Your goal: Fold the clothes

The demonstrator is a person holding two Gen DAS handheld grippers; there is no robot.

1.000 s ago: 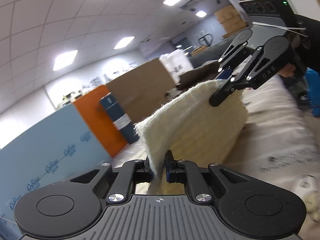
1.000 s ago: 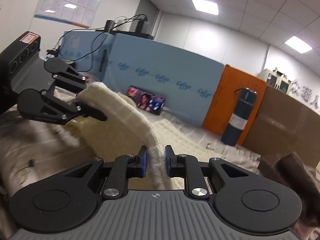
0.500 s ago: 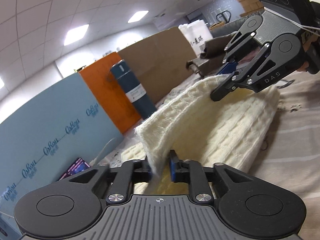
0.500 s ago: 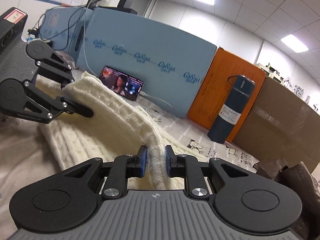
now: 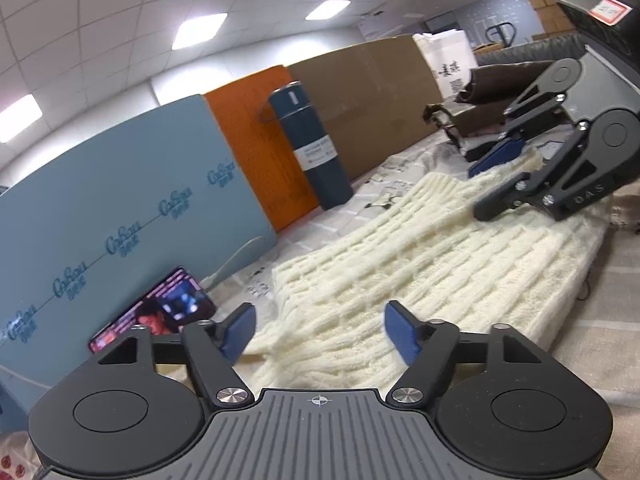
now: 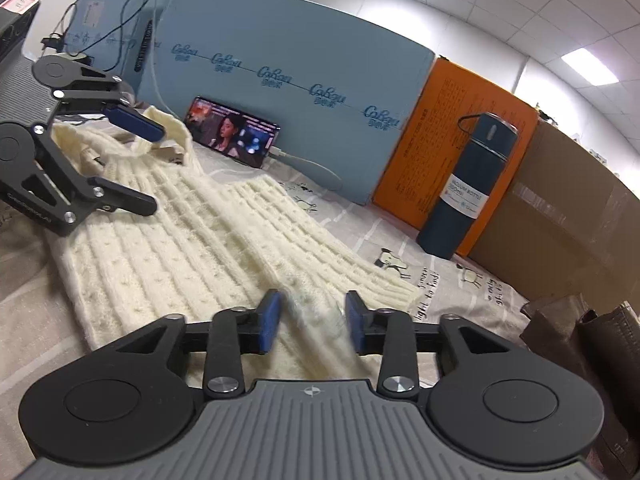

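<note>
Each tool is built alike: the left tool (image 5: 320, 330) and right tool (image 6: 312, 320) have matte black linkage arms on round black discs, silver screws at the pivots, a ribbed grey housing with a small crosshair mark, and blue pads (image 6: 269, 321) lining the fingers. One arm carries pale embossed lettering.
</note>
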